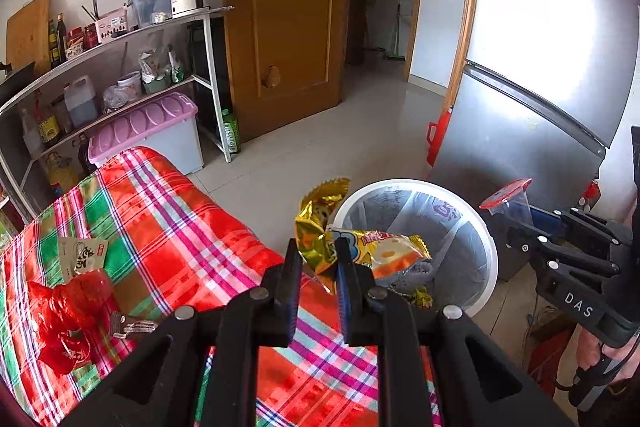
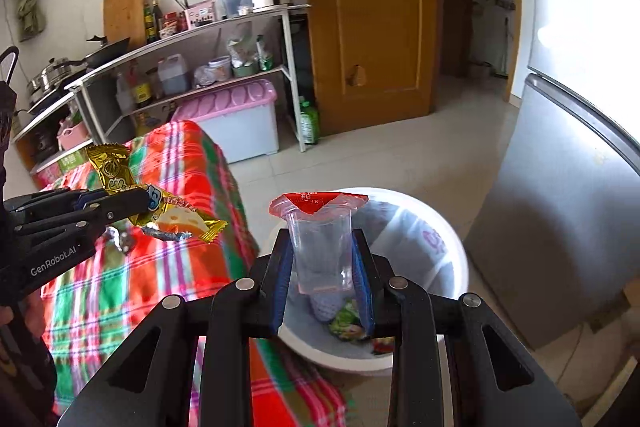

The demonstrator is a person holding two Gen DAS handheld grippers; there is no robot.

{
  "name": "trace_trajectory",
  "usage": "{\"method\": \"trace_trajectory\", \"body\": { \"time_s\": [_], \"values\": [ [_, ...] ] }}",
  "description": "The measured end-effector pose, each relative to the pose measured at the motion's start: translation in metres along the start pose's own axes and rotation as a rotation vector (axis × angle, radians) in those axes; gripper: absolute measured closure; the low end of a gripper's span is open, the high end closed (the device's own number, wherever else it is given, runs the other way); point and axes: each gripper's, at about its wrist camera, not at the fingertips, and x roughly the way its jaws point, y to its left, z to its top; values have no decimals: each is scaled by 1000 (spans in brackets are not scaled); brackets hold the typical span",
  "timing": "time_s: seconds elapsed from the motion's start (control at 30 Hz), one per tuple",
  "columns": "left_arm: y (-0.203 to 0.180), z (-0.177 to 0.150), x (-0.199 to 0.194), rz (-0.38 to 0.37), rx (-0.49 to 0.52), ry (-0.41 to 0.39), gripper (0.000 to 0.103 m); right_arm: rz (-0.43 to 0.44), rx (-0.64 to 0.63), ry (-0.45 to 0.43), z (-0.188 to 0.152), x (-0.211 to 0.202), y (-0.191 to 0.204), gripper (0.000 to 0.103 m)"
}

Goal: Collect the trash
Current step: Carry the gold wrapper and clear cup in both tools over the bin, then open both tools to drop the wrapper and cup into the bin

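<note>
Snack wrappers (image 1: pixel 360 247) pinched in left fingers (image 1: pixel 291 267), cup (image 2: pixel 320 243) (clear) in right

Two crinkled gold snack wrappers (image 1: pixel 344 239), one printed with a yellow and orange picture, are pinched together and hang over the near rim of the white bin (image 1: pixel 494 255). A clear plastic cup (image 2: pixel 320 247) with a half-peeled red foil lid stands upright, clamped above the bin's mouth. The bin stands on the floor, lined with a translucent bag, with wrappers at its bottom. A crumpled red plastic bag (image 1: pixel 70 319) and a white sachet (image 1: pixel 82 253) lie on the plaid-covered desk (image 1: pixel 192 227).
</note>
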Motion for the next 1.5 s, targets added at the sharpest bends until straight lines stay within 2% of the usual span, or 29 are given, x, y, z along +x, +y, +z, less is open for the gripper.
{"method": "trace_trajectory", "body": {
  "time_s": [0.23, 0.4, 0.53, 0.63, 0.9, 0.93, 1.0, 1.07, 1.1, 1.13, 1.2, 1.5],
  "values": [
    [-29, 4, 34, -34, 35, 59, 86, -58, 34, 51, -9, 13, -27, 74],
    [-39, 1, 56, -77, 24, 118, 86, -86, 50, 103, -17, 30, -42, 74],
    [-46, 0, 70, -80, 27, 147, 86, -99, 61, 138, -23, 42, -52, 74],
    [-54, -1, 73, -39, 65, 138, 86, -100, 62, 163, -27, 51, -57, 73],
    [-58, -2, 87, -38, 65, 177, 85, -110, 61, 215, -34, 73, -65, 73],
    [-58, -2, 88, -33, 65, 178, 83, -111, 60, 221, -36, 74, -65, 73],
    [-56, -2, 90, -38, 52, 186, 73, -125, 59, 233, -39, 78, -67, 73],
    [-54, -3, 91, -50, 38, 191, 50, -132, 63, 240, -41, 80, -69, 72],
    [-54, -3, 91, -46, 38, 189, 48, -131, 67, 243, -42, 80, -70, 68],
    [-54, -3, 91, -43, 39, 187, 48, -131, 70, 247, -43, 81, -70, 61],
    [-53, -4, 91, -44, 34, 190, 48, -128, 76, 244, -43, 80, -71, 54],
    [-48, -4, 81, -35, 19, 172, 43, -123, 82, 229, -43, 74, -69, 53]
  ]
}}
